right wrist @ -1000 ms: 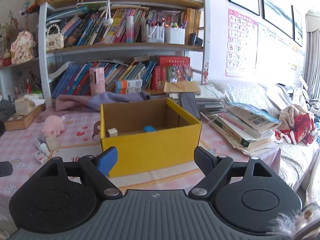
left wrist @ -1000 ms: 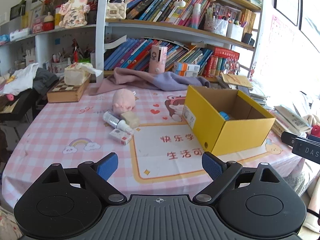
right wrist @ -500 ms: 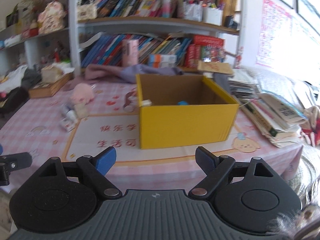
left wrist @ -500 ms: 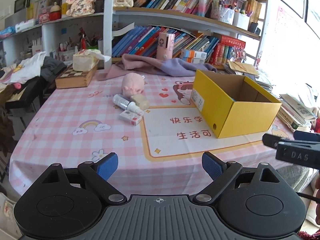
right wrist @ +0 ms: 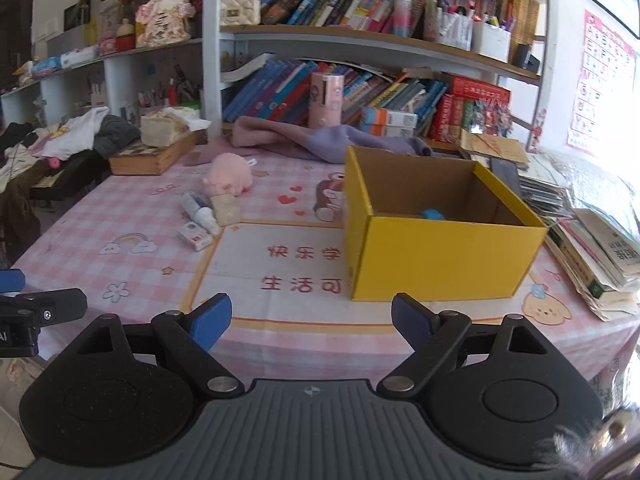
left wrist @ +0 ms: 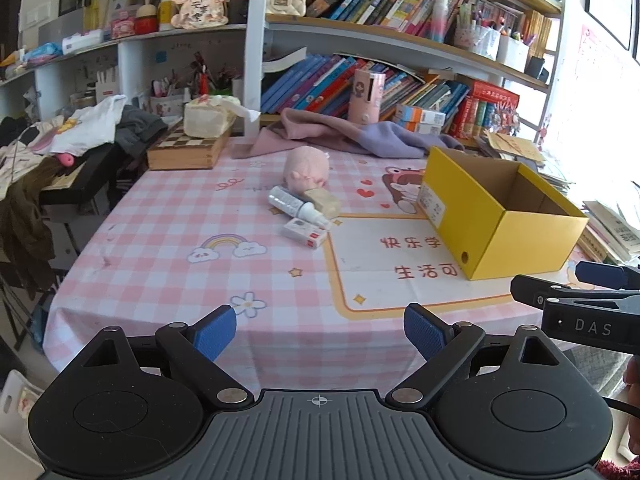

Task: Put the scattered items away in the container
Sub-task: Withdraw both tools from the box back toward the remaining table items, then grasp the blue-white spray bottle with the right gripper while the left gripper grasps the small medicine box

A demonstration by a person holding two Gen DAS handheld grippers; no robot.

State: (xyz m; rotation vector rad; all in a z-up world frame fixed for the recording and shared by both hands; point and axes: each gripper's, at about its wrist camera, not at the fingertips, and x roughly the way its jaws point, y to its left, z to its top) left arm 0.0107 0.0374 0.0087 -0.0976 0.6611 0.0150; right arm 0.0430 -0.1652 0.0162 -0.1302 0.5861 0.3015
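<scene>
From the left wrist view, the left gripper [left wrist: 319,330] hangs off the near edge of the counter [left wrist: 168,240], its fingers wide and empty. Four loose things lie in a clump mid-counter: a pink plush pig [left wrist: 306,169], a beige block [left wrist: 323,202], a small bottle [left wrist: 294,205] and a flat white packet [left wrist: 304,233], all touching or just beside one another. The yellow box [left wrist: 496,220] stands to their right, apart from them.

From the right wrist view, the right gripper [right wrist: 311,320] is likewise wide and empty, facing the box [right wrist: 436,256], which holds something blue [right wrist: 432,213]. I judge a pick not yet begun; the next move calls for reaching to the clump and separating one piece, probably the packet [right wrist: 195,236].
</scene>
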